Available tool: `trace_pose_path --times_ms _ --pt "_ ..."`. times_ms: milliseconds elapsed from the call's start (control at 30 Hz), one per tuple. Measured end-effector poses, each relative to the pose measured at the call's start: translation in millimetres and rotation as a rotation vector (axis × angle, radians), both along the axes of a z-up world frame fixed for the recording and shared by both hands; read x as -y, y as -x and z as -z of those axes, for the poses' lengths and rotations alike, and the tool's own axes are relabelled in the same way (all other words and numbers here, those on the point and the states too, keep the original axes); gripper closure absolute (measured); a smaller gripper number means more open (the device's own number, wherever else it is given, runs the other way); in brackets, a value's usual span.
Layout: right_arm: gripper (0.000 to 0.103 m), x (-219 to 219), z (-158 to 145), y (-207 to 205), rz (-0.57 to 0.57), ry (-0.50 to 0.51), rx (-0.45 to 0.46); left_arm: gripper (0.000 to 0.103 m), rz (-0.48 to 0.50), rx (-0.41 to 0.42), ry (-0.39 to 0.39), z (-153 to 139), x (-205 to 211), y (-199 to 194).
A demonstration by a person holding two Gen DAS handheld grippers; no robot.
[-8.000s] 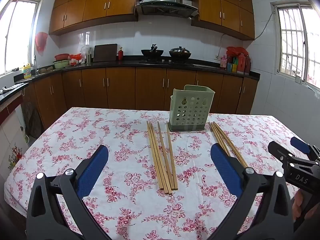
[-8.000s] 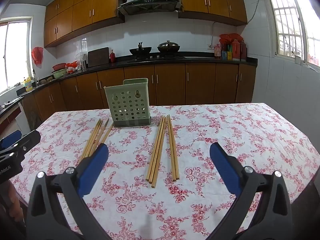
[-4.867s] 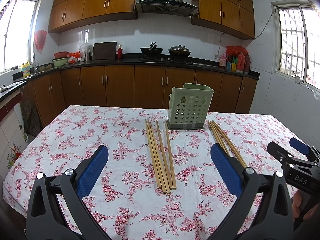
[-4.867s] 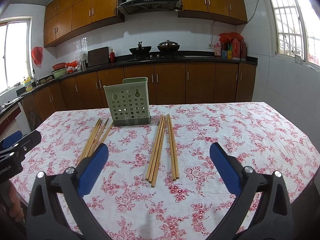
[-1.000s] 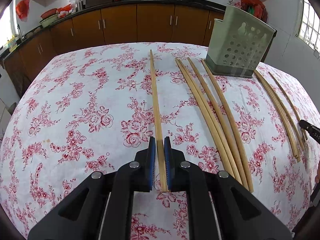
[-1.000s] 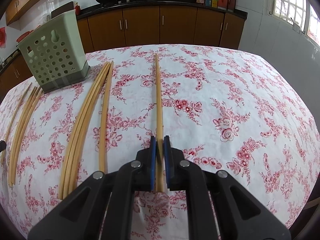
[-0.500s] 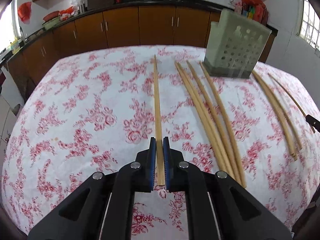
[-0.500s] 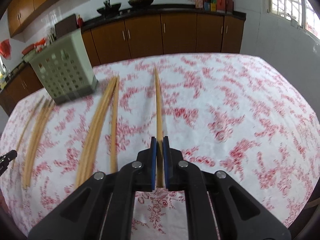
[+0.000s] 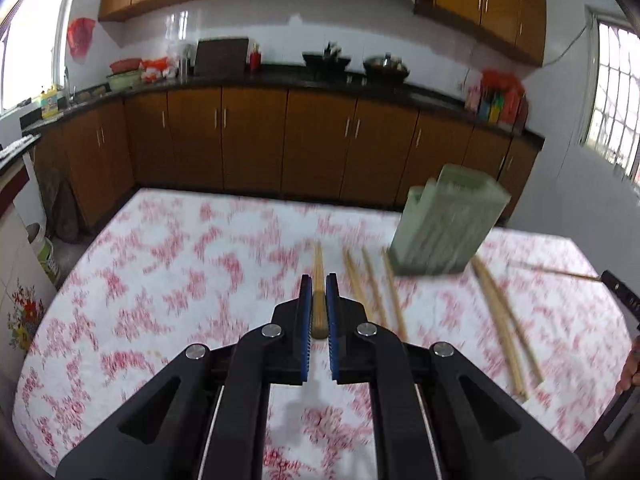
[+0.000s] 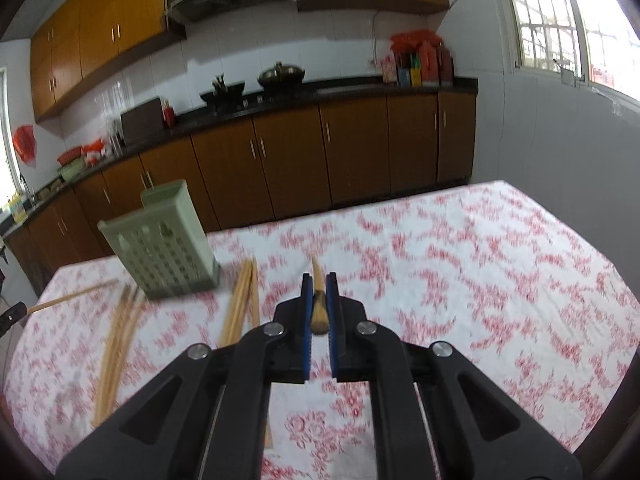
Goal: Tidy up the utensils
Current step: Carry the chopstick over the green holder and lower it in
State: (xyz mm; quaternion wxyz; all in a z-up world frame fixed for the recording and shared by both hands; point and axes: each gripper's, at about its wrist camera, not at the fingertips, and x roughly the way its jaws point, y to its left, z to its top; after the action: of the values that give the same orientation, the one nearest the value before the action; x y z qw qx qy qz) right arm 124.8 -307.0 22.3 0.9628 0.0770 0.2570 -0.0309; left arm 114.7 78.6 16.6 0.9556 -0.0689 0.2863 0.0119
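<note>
The left gripper (image 9: 319, 300), black-framed with ridged blue pads, is clamping the near end of a slender round wooden chopstick (image 9: 318, 280) that is pointing away over the table. The right gripper (image 10: 319, 300), of the same build, is pinching a second tapered wooden chopstick (image 10: 318, 280) in the same way.

Just right of the left gripper, three loose wooden chopsticks (image 9: 374, 286) are lying on the white tablecloth printed with red roses (image 9: 160, 280), and a further bundle of chopsticks (image 9: 500, 320) is lying beyond the pale green perforated plastic utensil holder (image 9: 444, 228), which is standing near the table's far edge. From the right wrist the holder (image 10: 164, 248) is sitting to the left, with a small bunch of chopsticks (image 10: 240, 300) between it and the gripper and another bunch (image 10: 116, 340) at the far left.

A second ago both held sticks were lying flat on the cloth; now both are lifted clear of it, and the brown cabinets (image 9: 256, 140) are filling more of each view.

Motion blur is smearing the roses and the holder's holes in the left view. The other gripper is showing only as a dark tip at each picture's edge.
</note>
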Motion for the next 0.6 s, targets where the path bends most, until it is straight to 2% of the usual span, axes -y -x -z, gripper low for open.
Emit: trace_pose_path --times_ms 233,600 --pt "0.095 -2.4 -25.9 -5.4 -0.006 0.0 0.063 0.096 -0.003 0.074 0.007 -32.1 -0.2 -6.5" --pt "0.096 -5.0 -60.6 -23.6 -0.024 0.02 0.103 0.096 -0.021 0.107 -0.028 -60.5 0.8 -25.4"
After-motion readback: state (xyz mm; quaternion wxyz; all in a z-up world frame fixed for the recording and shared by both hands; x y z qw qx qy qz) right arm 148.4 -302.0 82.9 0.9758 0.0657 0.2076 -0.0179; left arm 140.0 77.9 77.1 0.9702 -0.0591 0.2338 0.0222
